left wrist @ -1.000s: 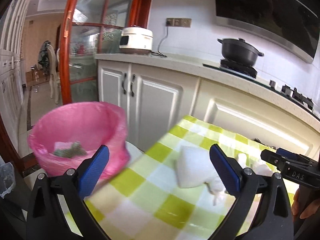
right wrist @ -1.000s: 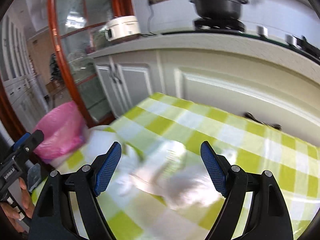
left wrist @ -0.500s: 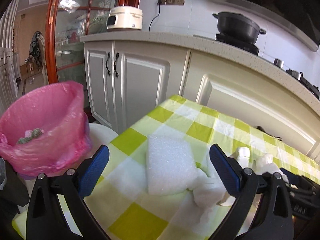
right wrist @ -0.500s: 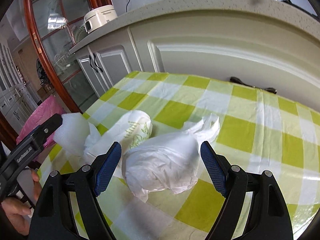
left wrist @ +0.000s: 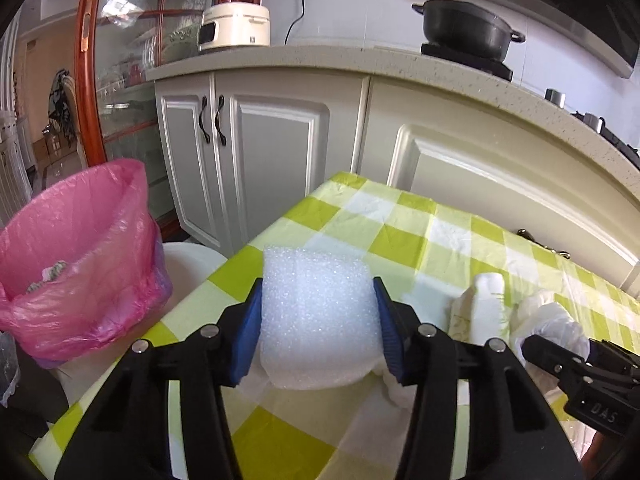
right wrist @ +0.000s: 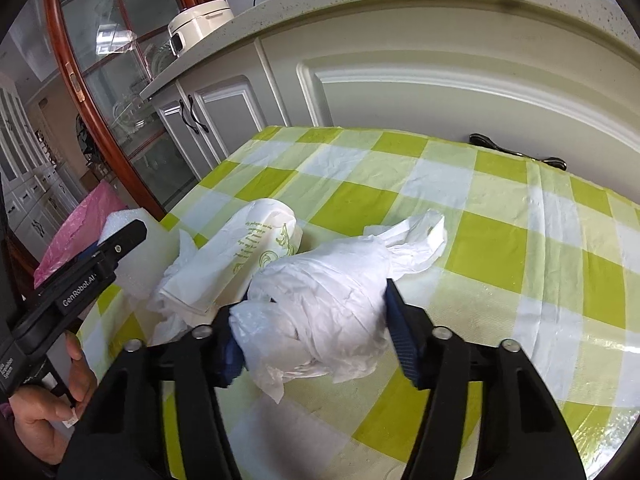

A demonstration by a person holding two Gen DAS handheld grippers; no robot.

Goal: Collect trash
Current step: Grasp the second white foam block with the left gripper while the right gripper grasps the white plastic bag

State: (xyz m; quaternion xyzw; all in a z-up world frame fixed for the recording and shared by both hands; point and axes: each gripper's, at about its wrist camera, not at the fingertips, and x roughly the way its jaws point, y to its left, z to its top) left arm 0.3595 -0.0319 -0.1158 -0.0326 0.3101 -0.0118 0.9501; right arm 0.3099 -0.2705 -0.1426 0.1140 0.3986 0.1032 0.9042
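Foam block [left wrist: 318,312] sits clamped in left gripper [left wrist: 318,330]; right gripper [right wrist: 316,336] just closed onto plastic bag [right wrist: 324,300].

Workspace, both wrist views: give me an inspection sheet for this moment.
Surface: table under a green and white checked plastic cloth.
Job's things: white foam block, crumpled white plastic bag, and a printed white bag lying between them; pink-lined bin beside the table, already holding some scraps.
Clutter: nothing seen beyond the trash.
Grippers: left claw has just been closing, pads pressing the foam block's sides; right claw has just been closing on the crumpled bag.
Cables: a cord from the wall socket to the rice cooker.
Surroundings: kitchen cabinets, counter, black pot on the hob, glass door.
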